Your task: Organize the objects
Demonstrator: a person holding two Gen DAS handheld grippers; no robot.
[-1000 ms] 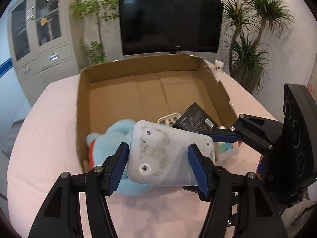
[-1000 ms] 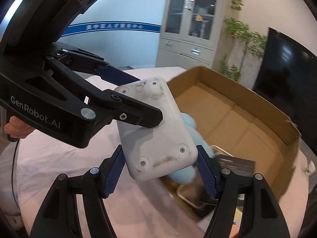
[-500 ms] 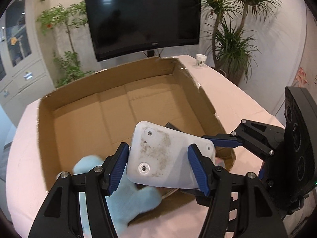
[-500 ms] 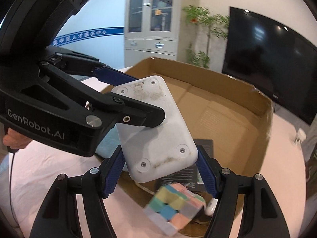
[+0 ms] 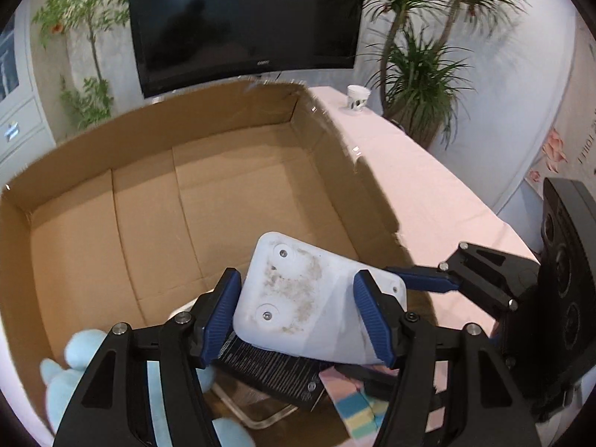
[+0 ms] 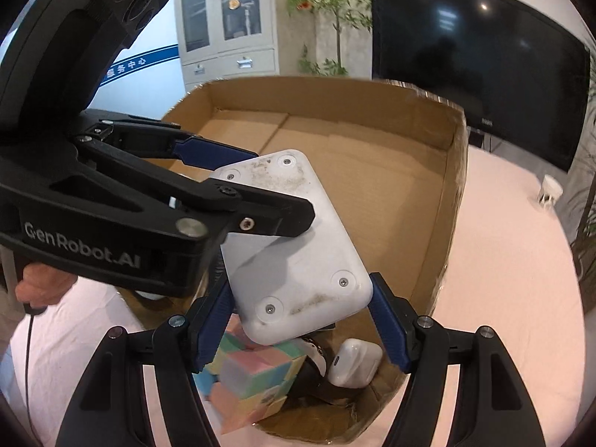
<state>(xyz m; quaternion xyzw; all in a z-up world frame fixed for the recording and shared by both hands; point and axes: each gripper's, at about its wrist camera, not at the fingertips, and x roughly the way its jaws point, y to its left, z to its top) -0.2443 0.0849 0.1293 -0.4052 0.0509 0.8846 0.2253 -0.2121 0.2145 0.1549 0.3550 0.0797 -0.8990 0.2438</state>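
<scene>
A white rectangular device (image 5: 309, 305) with a dirty, screwed underside hangs over the near end of an open cardboard box (image 5: 223, 100). My left gripper (image 5: 298, 316) is shut on one end of it, and my right gripper (image 6: 301, 320) is shut on the other end of the device (image 6: 298, 260). Each gripper shows in the other's view: right gripper (image 5: 428, 283), left gripper (image 6: 246, 190). Below the device, inside the box (image 6: 452, 201), lie a pale blue plush toy (image 5: 82, 354), a black carton (image 5: 268, 368), a pastel cube (image 6: 253, 376) and a white earbud case (image 6: 354, 365).
The box stands on a table with a pink cloth (image 5: 428, 186). A small white cup (image 5: 358, 95) sits at the table's far end. A black TV (image 5: 242, 18), potted plants (image 5: 421, 63) and a grey cabinet (image 6: 227, 18) line the walls. A person's hand (image 6: 41, 287) holds the left gripper.
Both grippers have carried the white device from beside the box's near edge to over its inside, sinking slightly. The plush toy has slid to the lower left of the left wrist view.
</scene>
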